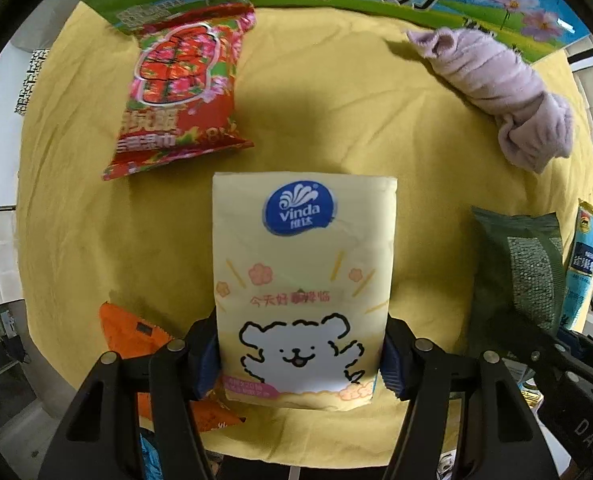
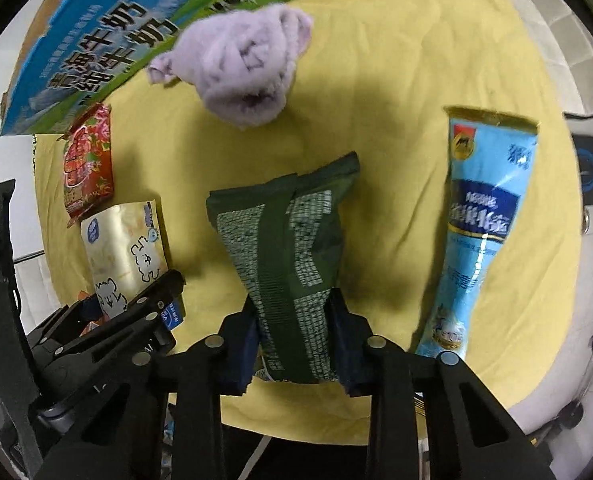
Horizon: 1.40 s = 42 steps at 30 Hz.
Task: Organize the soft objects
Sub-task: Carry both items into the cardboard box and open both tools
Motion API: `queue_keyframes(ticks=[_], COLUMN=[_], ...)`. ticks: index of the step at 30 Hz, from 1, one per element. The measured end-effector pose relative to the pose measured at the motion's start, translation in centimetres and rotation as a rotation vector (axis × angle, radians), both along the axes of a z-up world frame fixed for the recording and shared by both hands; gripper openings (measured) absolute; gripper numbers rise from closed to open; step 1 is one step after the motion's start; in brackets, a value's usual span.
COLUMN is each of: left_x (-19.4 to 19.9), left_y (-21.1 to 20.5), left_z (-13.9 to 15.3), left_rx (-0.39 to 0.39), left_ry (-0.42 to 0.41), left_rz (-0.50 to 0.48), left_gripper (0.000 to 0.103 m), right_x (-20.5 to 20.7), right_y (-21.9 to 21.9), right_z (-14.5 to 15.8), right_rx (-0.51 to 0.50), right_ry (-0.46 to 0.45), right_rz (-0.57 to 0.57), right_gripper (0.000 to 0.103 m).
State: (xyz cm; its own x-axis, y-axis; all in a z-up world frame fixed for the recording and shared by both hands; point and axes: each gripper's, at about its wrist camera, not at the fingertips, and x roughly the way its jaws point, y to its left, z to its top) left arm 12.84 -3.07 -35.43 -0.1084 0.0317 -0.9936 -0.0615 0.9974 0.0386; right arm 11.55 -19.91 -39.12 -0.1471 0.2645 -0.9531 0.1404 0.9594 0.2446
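Observation:
My left gripper (image 1: 300,360) is shut on a pale yellow Vinda tissue pack (image 1: 302,280) with a white bear print, held over the yellow cloth (image 1: 336,120). The pack also shows in the right wrist view (image 2: 122,252), with the left gripper (image 2: 136,304) on it. My right gripper (image 2: 294,344) is shut on a dark green packet (image 2: 288,256), which also shows in the left wrist view (image 1: 516,276). A rolled lilac towel (image 1: 500,96) lies at the back right, also seen in the right wrist view (image 2: 248,68).
A red floral pack (image 1: 184,92) lies back left, also in the right view (image 2: 88,160). An orange packet (image 1: 136,336) lies under my left gripper. A light blue Nestle pouch (image 2: 480,224) lies right. A milk carton box (image 2: 108,36) stands at the back.

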Motion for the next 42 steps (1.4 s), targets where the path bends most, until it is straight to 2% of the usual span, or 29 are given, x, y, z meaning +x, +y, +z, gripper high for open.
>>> queue_keyframes(ticks=[5,13,18,22,27,31,34,37,42], left_x=[-1.0,-1.9,-0.5,3.0,10.5,17.1,21.3,25.0,29.3], left_y=[0.4,0.9,0.4,0.3,0.5,1.8,2.7,3.3,3.8], left_z=[3.8,13.4,19.2,22.4,22.3,20.0,17.7,15.0,10.5], left_rx=[-0.001,-0.041,-0.087,-0.120,-0.147,-0.172,-0.166,-0.204,-0.268], left_ry=[-0.056,-0.193,-0.285,-0.337,-0.352,-0.311,-0.281,-0.233,-0.147], left_rz=[0.007,0.016,0.018,0.005,-0.002,-0.012,-0.025,-0.018,-0.011], left_gripper=[0.061,0.061,0.061,0.061,0.061,0.061,0.061,0.061,0.061], right_x=[0.0,0.3,0.7,3.2,9.0,15.2,20.0,24.8,30.2], right_y=[0.5,-0.9,-3.1,-3.7,-2.9,-1.3,-0.1,1.5,3.2], right_z=[3.1,9.9,15.5,18.9,20.9,20.3,18.2,14.8,10.4], right_rx=[-0.003,0.054,0.098,0.111,0.090,0.039,0.014,-0.011,-0.026], right_ry=[-0.059,-0.161,-0.235,-0.299,-0.351,-0.372,-0.360,-0.337,-0.290], right_rz=[0.024,0.029,0.036,0.030,0.021,0.018,0.007,0.004,0.012], right_gripper=[0.032,0.031,0.031,0.031,0.031,0.031,0.031,0.031,0.030])
